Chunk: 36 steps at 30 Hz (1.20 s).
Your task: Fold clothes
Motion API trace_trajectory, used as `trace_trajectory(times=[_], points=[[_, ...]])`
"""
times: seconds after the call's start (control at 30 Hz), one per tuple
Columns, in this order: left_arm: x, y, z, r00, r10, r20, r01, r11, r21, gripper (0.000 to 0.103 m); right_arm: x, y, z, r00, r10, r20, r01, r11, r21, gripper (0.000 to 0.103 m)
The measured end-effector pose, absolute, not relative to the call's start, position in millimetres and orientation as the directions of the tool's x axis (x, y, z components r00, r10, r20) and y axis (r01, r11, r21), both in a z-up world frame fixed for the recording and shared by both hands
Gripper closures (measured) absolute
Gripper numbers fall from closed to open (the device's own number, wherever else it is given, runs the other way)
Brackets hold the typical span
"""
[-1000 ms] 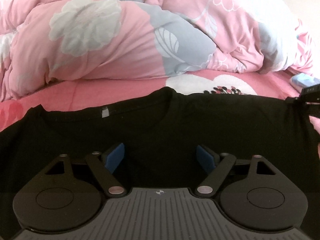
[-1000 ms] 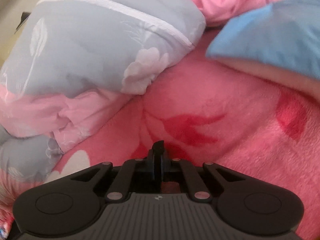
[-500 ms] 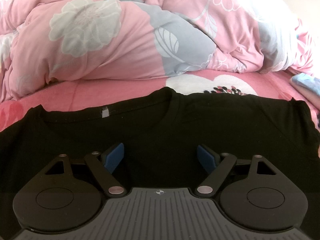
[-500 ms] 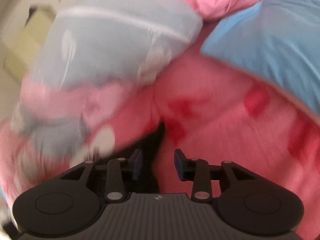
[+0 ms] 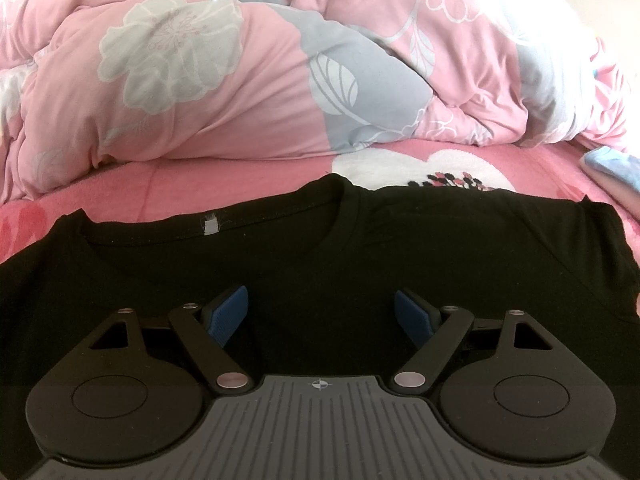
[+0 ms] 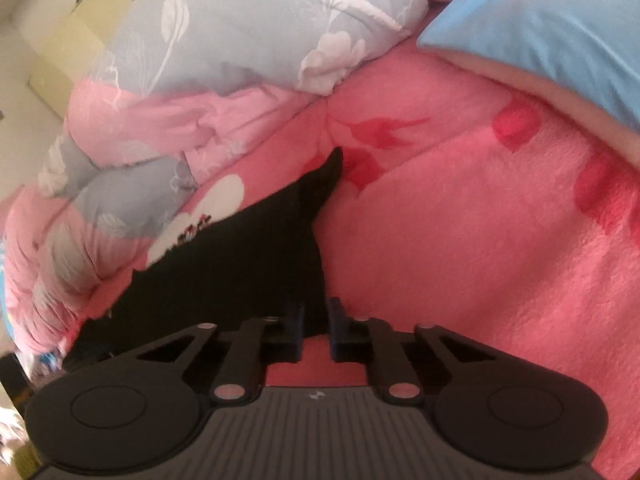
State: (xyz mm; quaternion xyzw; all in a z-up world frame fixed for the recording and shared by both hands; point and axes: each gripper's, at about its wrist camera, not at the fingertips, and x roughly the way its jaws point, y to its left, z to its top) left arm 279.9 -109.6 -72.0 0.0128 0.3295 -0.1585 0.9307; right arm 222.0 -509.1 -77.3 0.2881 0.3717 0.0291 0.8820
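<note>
A black T-shirt [image 5: 360,248] lies flat on the pink bed, neckline and grey tag facing away from me. My left gripper [image 5: 320,304] hovers over the shirt's chest, open, nothing between its blue pads [image 5: 228,314]. In the right wrist view the shirt [image 6: 248,256] runs off to the left and its sleeve tip points away. My right gripper [image 6: 316,320] sits at the shirt's right edge. Its jaws are nearly together and closing, with the black cloth's edge between them.
A bunched pink and grey floral duvet [image 5: 200,80] fills the far side of the bed, also in the right view as the duvet [image 6: 260,32]. A blue pillow [image 6: 540,40] lies at the far right. A fleecy pink blanket [image 6: 480,240] covers the bed.
The right gripper let go of the cloth, opened, swung to the right along the shirt's edge and closed again on it. The left gripper and the shirt's body stayed still.
</note>
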Motion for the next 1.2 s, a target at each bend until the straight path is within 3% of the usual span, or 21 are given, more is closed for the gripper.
trace_trajectory(times=[0.17,0.27,0.37,0.53,0.67,0.83,0.97,1.07,1.2], points=[[280,-109,-72,0.732,-0.288,-0.618,0.304,0.949,-0.082,0.022,197,-518,-67,0.769,0.230,-0.596,0.202,0.798,0.568,0.103],[280,-109,-72,0.731,-0.287,-0.619,0.305,0.949,-0.080,0.022,192,-529,-84,0.745,0.210,-0.633,0.276,0.767,0.579,0.103],[280,-109,-73,0.731,-0.286,-0.620,0.306,0.949,-0.078,0.022,184,-542,-98,0.758,0.246,-0.605,0.314,0.675,0.668,0.103],[280,-110,-73,0.731,-0.289,-0.618,0.307,0.948,-0.079,0.021,176,-536,-79,0.757,0.135,-0.640,0.342,0.753,0.563,0.103],[280,-108,-73,0.730,-0.301,-0.613,0.311,0.946,-0.094,0.020,187,-514,-47,0.812,0.057,-0.582,0.242,0.873,0.424,0.103],[279,-98,-71,0.734,-0.337,-0.590,0.305,0.939,-0.158,0.019,241,-467,-51,0.766,0.254,-0.591,0.002,0.918,0.397,0.103],[272,-82,-62,0.778,-0.338,-0.530,0.262,0.941,-0.216,0.020,256,-490,-76,0.743,0.203,-0.638,0.086,0.916,0.392,0.103],[270,-85,-55,0.789,-0.337,-0.514,0.286,0.942,-0.178,0.020,255,-532,-72,0.759,0.123,-0.639,0.211,0.882,0.420,0.103],[277,-92,-56,0.794,-0.313,-0.521,0.260,0.950,-0.175,0.020,267,-535,-55,0.774,0.147,-0.616,0.160,0.895,0.416,0.103]])
